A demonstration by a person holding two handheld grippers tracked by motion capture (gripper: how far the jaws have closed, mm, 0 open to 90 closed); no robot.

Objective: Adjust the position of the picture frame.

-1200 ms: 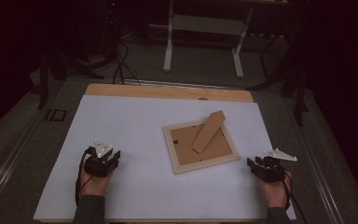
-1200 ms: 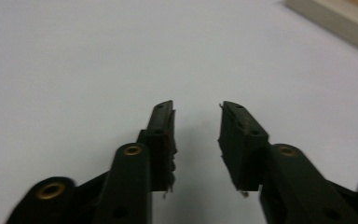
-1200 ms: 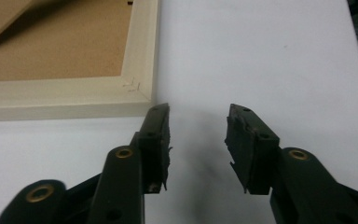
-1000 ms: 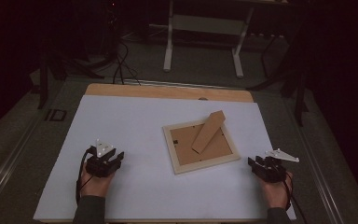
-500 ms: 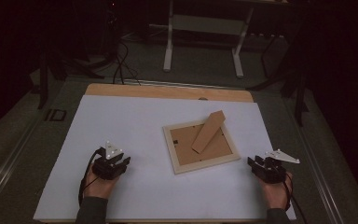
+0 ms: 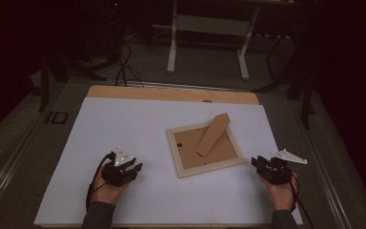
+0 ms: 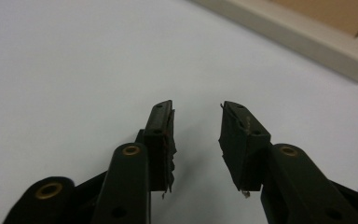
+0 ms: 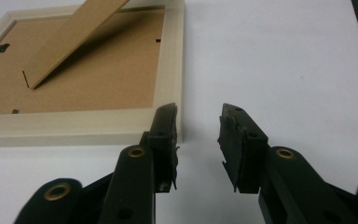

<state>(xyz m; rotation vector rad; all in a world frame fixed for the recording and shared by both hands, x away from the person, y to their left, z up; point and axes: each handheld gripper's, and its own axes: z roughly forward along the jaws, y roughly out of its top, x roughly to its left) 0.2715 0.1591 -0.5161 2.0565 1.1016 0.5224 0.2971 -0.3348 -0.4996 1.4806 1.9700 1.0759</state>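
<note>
Left tongs [image 7: 196, 116] open, nothing between the jaws, low over the white sheet [image 7: 74, 56], pointed toward a corner of the frame [image 7: 307, 37]. In the high view, left tongs [image 6: 132, 170] held in the left hand [image 6: 106, 188] near the front left part of the sheet, well apart from the frame, with a grey plate [image 6: 122, 156] on top. Right tongs [image 8: 198, 116] also open and empty, just beside the near corner of the frame [image 8: 88, 123], not touching it as far as can be seen. In the high view, right tongs [image 6: 259, 163] held in the right hand [image 6: 281, 191] at the front right of the sheet, near the right corner of the frame [image 6: 205, 143]. Frame lying face down, a little right of the middle of the sheet, turned slightly. Brown backing [image 8: 88, 79] up, with the stand [image 8: 70, 37] raised at a tilt from it and pointing away from the person. Small black clips [image 8: 0, 47] on the backing edge. Sheet [image 6: 124, 129] covering most of the wooden worktop [image 6: 171, 94], with a bare strip left at the far edge. Dark floor [image 6: 209, 57] and a metal stand [image 6: 208, 28] beyond the worktop.
</note>
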